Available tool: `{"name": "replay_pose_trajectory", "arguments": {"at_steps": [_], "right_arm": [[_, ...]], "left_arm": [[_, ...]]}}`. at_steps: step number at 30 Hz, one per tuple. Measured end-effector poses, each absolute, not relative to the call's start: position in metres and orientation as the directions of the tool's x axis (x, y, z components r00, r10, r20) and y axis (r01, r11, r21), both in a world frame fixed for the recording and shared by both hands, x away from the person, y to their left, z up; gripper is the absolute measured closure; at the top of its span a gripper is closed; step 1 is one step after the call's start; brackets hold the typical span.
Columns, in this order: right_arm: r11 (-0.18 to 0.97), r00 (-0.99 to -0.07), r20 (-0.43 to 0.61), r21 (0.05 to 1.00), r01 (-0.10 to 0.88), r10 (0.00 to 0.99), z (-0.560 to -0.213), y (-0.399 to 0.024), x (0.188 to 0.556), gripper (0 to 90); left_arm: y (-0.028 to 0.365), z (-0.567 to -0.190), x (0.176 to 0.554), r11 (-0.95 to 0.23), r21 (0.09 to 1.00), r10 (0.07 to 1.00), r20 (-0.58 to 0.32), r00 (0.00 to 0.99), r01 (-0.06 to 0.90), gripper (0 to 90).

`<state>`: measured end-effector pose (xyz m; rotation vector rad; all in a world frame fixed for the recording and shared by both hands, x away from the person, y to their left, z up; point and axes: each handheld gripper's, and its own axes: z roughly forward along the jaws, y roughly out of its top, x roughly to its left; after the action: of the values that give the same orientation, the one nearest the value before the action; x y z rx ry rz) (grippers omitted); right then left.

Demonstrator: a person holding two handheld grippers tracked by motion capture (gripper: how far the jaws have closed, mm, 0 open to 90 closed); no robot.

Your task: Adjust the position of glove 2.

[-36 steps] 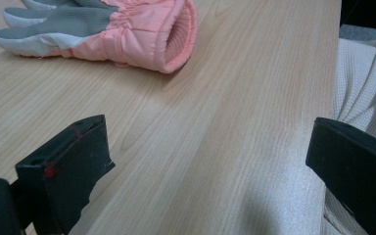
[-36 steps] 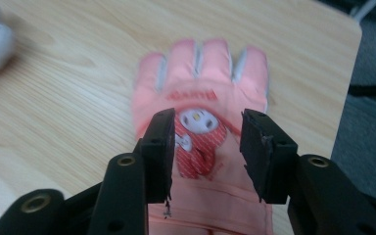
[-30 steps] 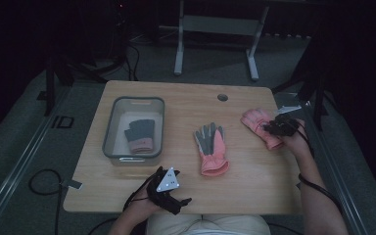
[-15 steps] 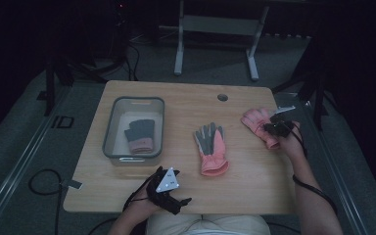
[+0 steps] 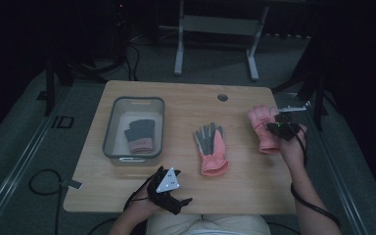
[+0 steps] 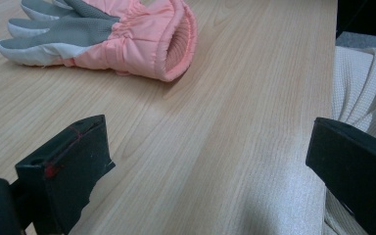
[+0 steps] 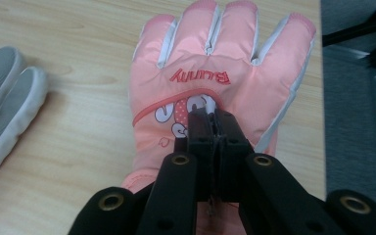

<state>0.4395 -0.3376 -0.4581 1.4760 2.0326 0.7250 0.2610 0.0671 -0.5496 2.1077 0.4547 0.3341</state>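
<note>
On the wooden table (image 5: 186, 103), right tongs (image 7: 210, 122) pinch the pink glove (image 7: 215, 63), hiding its print.

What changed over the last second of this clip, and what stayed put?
The right gripper has just been closing its fingers on the back of the pink glove at the table's right edge and has begun lifting it. The left gripper, the palm-up glove mid-table and the bin holding a dark glove stayed as they were.
</note>
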Motion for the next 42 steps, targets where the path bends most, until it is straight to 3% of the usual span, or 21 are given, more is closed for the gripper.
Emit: {"name": "replay_pose_trajectory", "arguments": {"at_steps": [7, 8, 14, 28, 37, 42], "right_arm": [[0.205, -0.228, -0.064, 0.712, 0.672, 0.972, -0.449, -0.327, 0.410, 87.7], [0.170, -0.189, -0.056, 0.725, 0.668, 0.980, -0.450, -0.320, 0.390, 87.7], [0.109, -0.144, -0.017, 0.742, 0.662, 0.989, -0.463, -0.310, 0.366, 87.7], [0.074, -0.098, -0.003, 0.677, 0.732, 0.995, -0.516, -0.303, 0.381, 86.8], [0.116, -0.130, -0.030, 0.679, 0.725, 0.991, -0.525, -0.304, 0.383, 84.4], [0.179, -0.211, -0.031, 0.658, 0.732, 0.977, -0.512, -0.313, 0.387, 72.7]], "left_arm": [[0.069, -0.548, 0.261, -0.504, 0.845, 0.440, 0.070, 0.895, 0.182, 2.2], [0.070, -0.548, 0.261, -0.501, 0.846, 0.442, 0.067, 0.895, 0.184, 2.2], [0.067, -0.548, 0.261, -0.508, 0.844, 0.431, 0.076, 0.899, 0.172, 2.2], [0.065, -0.552, 0.261, -0.534, 0.828, 0.420, 0.084, 0.904, 0.171, 2.2], [0.064, -0.552, 0.260, -0.539, 0.825, 0.417, 0.083, 0.905, 0.172, 2.2], [0.065, -0.552, 0.261, -0.533, 0.828, 0.426, 0.083, 0.901, 0.175, 2.2]]}}
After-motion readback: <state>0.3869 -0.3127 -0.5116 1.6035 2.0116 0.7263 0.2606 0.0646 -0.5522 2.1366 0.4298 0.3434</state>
